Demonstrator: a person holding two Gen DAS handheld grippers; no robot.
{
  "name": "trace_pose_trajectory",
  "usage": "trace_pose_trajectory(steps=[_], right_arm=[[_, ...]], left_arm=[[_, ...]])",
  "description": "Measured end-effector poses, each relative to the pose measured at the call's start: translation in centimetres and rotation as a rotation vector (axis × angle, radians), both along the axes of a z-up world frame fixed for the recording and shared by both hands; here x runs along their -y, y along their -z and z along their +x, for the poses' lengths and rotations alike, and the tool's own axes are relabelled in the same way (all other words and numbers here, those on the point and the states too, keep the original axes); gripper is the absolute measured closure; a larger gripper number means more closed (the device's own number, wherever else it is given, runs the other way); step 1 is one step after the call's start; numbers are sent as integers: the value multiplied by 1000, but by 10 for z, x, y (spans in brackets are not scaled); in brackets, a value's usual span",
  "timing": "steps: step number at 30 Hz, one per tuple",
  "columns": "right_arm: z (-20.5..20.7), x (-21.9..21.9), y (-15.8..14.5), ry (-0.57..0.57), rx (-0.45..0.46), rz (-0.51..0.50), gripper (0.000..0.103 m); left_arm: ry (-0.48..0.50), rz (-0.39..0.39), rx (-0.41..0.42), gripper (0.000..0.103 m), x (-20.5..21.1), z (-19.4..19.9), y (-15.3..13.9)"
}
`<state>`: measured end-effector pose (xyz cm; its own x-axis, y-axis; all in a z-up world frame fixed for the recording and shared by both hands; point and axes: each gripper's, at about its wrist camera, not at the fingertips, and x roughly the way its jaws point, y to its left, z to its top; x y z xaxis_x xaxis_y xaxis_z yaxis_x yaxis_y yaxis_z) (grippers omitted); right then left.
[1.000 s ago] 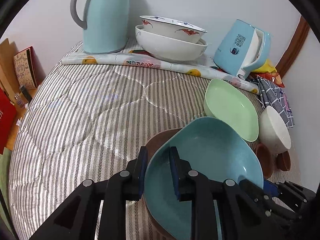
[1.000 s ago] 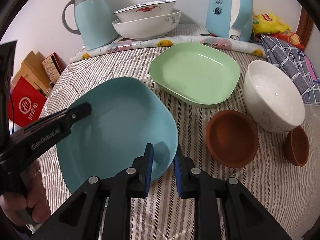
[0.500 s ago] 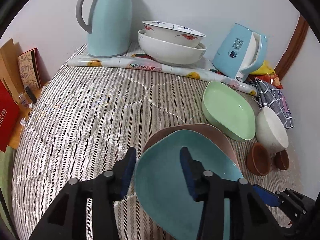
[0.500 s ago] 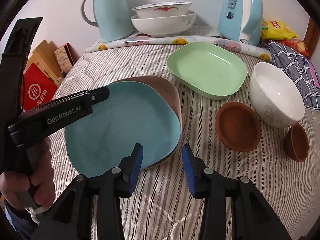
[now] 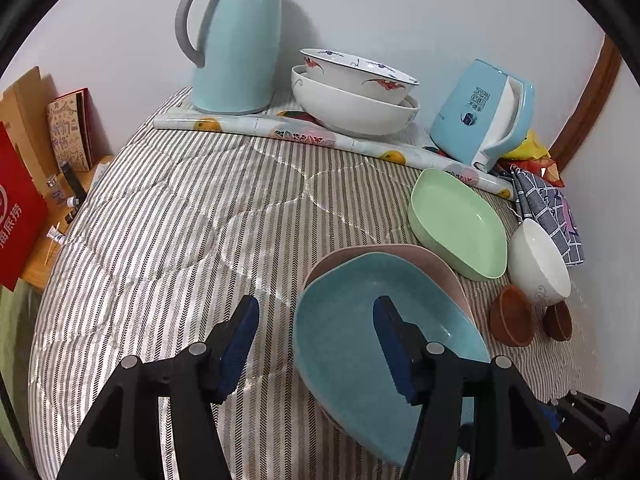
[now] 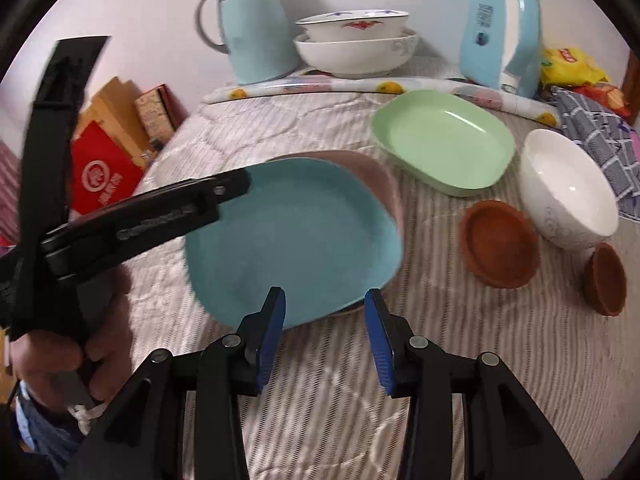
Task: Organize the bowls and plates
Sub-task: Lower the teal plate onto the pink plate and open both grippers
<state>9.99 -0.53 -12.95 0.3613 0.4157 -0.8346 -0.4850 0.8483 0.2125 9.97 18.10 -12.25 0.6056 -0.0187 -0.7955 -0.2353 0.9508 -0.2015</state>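
A blue plate (image 5: 340, 320) (image 6: 296, 232) lies nested on a pink plate (image 5: 400, 252) (image 6: 380, 176) on the striped quilt. My left gripper (image 5: 316, 344) straddles the blue plate's left rim. Its jaws are opening and the pads do not touch the rim. In the right wrist view one of its fingers (image 6: 180, 208) reaches over that plate from the left. My right gripper (image 6: 325, 332) stands open just above the plate's near edge, gripping nothing. A green plate (image 5: 456, 220) (image 6: 440, 144), a white bowl (image 5: 538, 260) (image 6: 568, 184) and two small brown bowls (image 5: 514, 316) (image 6: 498, 244) sit to the right.
Two stacked white bowls (image 5: 352, 96), a blue thermos jug (image 5: 236, 40) and a blue kettle (image 5: 484, 112) stand along the back wall behind a rolled mat (image 5: 320, 136). A checked cloth (image 5: 548, 208) lies at the right. Boxes (image 5: 20, 216) stand beside the quilt's left edge. A person's hand (image 6: 68, 356) holds the left gripper.
Both grippers were shut on the blue plate, held tilted above the pink plate. They have let go, and it now rests flat on that plate. Both have drawn back with jaws wider.
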Motion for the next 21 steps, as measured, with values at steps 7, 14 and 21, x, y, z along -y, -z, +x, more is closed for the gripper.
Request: trace_pose_trajectory(steps=[7, 14, 21], right_arm=[[-14, -13, -2, -77, -18, 52, 62], [-12, -28, 14, -83, -40, 19, 62], [-6, -16, 12, -60, -22, 16, 62]], left_arm=[[-5, -7, 4, 46, -2, -5, -2], [8, -10, -5, 46, 0, -5, 2], [6, 0, -31, 46, 6, 1, 12]])
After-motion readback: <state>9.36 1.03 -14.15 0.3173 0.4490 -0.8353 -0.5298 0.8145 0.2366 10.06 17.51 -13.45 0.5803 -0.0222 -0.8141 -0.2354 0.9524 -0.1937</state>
